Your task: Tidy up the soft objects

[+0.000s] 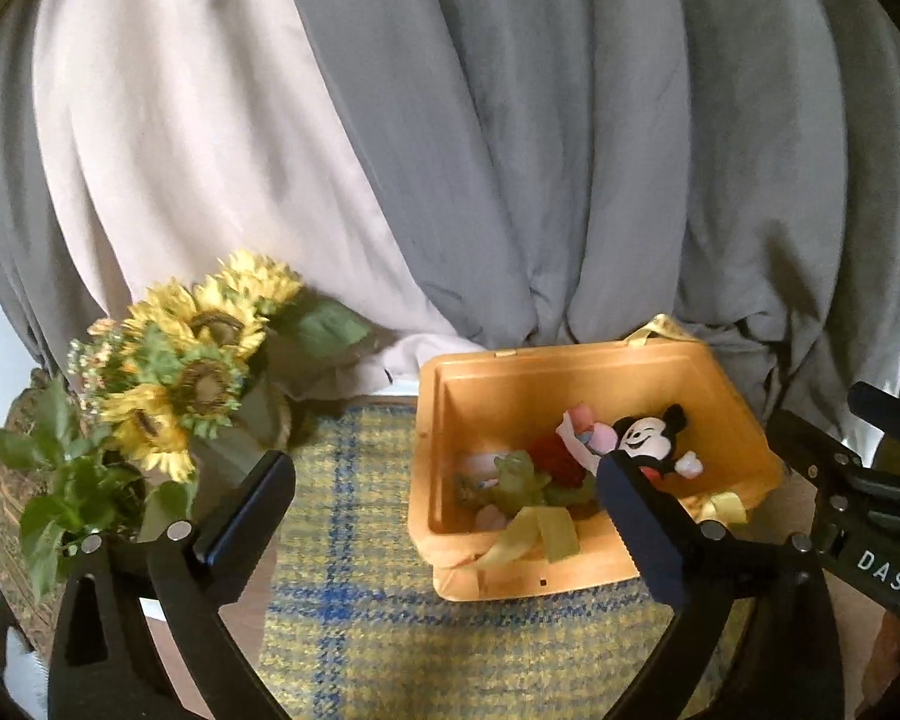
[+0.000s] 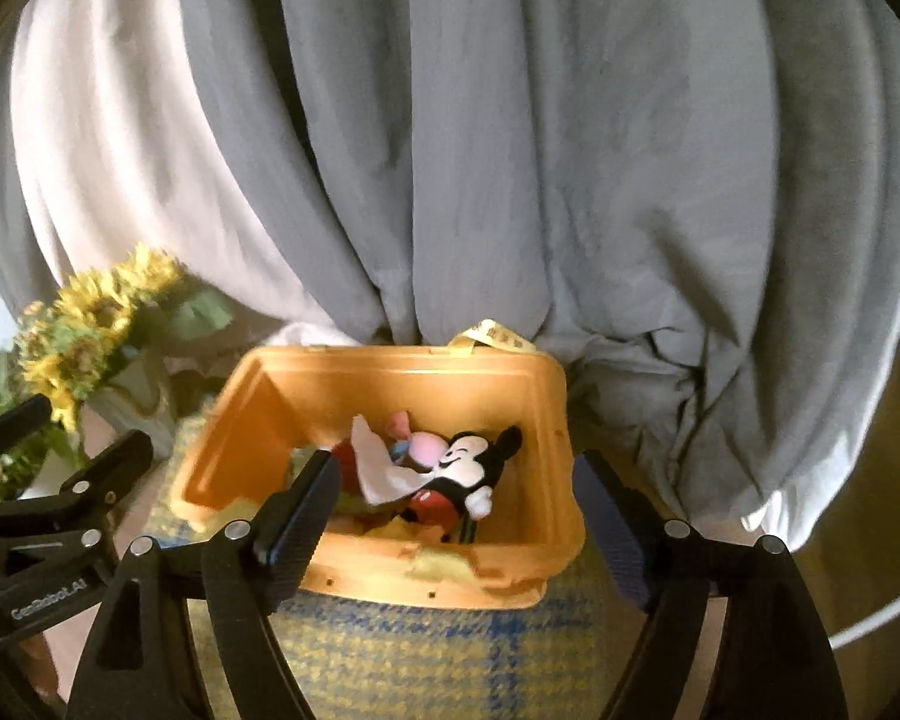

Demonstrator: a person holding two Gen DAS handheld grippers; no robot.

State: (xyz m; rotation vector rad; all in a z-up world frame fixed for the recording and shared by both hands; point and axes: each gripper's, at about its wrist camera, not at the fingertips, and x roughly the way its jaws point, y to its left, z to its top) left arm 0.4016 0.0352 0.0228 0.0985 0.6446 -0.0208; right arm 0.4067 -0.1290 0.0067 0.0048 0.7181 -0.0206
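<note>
Backdrop: grey curtain [image 1: 570, 150] with pale pinkish-white panel [image 1: 168, 138] at left, hung in heavy folds and gathered down to table level directly behind the box; no gap is seen between the folds and the box's far rim. Surface: yellow-and-blue checked mat [image 1: 354, 570] laid over a brown tabletop; the mat's left edge is seen in the left wrist view, w/ bare wood beside it. A wide strip of bare mat is left betw. the box's left wall and the flowers, and more in front of the box's near rim. Container: orange plastic box [image 1: 570, 372], open-topped, set on the mat at centre-right, tilted in view; a yellow ribbon [image 1: 534, 534] is draped over its near rim and a yellow tape loop shows at the far rim. Decor: sunflower bunch [image 1: 192, 360] w/ green leaves, stood left of the box, well apart from it. Contents, all inside the box: black-and-white mouse plush [image 2: 462, 462] w/ red shorts against the right side; pink-and-white soft piece [image 2: 390, 462] lying across it; green plush [image 1: 516, 480] at the left; red soft item [image 1: 555, 450] betw. them. Tools: left gripper [image 1: 444, 510] is held w/ fingers spread wide, nothing betw. them, tips short of the box's near rim. Right gripper [image 2: 456, 528] likewise parted, empty, fingers straddling the box's near rim in view.
</note>
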